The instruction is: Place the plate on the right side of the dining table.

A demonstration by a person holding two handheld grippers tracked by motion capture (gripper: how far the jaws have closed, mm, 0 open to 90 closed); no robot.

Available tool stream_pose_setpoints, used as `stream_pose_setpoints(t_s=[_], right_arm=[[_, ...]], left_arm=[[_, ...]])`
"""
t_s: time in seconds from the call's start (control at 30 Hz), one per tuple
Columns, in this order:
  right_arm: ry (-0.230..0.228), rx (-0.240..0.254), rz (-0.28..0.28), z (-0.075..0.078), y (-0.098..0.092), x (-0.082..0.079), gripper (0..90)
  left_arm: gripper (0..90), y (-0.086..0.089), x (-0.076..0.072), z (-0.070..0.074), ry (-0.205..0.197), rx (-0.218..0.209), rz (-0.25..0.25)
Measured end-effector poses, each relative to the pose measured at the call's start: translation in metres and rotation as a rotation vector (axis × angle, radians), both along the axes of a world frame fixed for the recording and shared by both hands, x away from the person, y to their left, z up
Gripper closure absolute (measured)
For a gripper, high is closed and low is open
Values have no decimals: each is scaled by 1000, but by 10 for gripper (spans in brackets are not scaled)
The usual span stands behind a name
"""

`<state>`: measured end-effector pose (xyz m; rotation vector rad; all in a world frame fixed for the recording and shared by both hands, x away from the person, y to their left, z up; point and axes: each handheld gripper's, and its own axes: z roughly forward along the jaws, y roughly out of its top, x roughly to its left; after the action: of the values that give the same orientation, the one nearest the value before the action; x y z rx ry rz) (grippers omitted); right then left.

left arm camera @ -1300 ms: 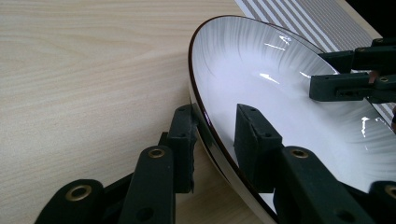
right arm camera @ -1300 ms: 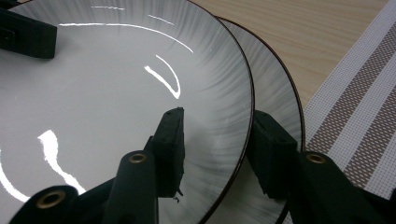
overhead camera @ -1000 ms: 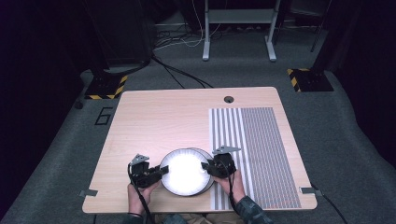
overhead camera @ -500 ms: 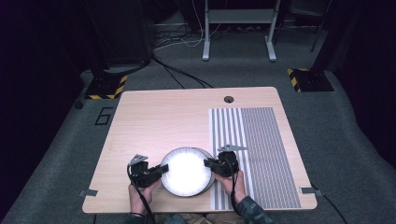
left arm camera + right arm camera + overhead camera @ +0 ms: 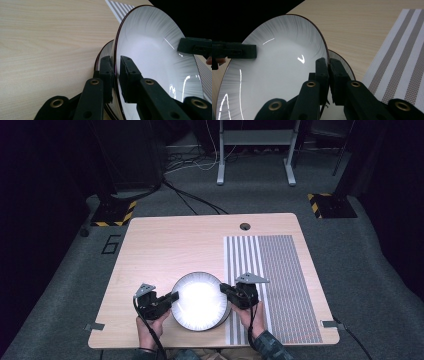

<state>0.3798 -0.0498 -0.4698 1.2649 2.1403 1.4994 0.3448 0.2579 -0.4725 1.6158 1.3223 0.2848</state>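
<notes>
I hold the top plate (image 5: 200,301) by opposite rim edges, left tongs (image 5: 170,299) and right tongs (image 5: 226,290) just clamped shut on it, near the desk (image 5: 165,245) front edge. Uneven lift may tilt it; thin glossy rim may slip onto the plate underneath (image 5: 342,62).

Two stacked white plates (image 5: 155,57), one striped placemat (image 5: 280,280), one table (image 5: 165,245)

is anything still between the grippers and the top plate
No. The left gripper and the right gripper are each clamped on opposite rims of the top plate, with a second plate underneath it.
</notes>
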Motion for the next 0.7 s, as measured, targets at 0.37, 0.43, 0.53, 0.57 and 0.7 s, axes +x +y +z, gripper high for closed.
stream_pose_setpoints(t_s=[0.37, 0.43, 0.53, 0.57, 0.7], right_arm=[[-45, -27, -18, 8, 1, -5, 867], [-51, -32, -18, 9, 0, -6, 866], [-57, -33, -20, 10, -1, -7, 864], [-56, -33, -19, 10, -2, -6, 863], [-57, -33, -24, 12, -3, -7, 861]], left_arm=[[810, -4, -1, 8, -31, 5, 6], [809, -5, -1, 9, -34, 6, 5], [810, -7, -1, 10, -37, 6, 5], [810, -7, -1, 10, -37, 6, 4], [810, -9, 0, 11, -43, 4, 1]])
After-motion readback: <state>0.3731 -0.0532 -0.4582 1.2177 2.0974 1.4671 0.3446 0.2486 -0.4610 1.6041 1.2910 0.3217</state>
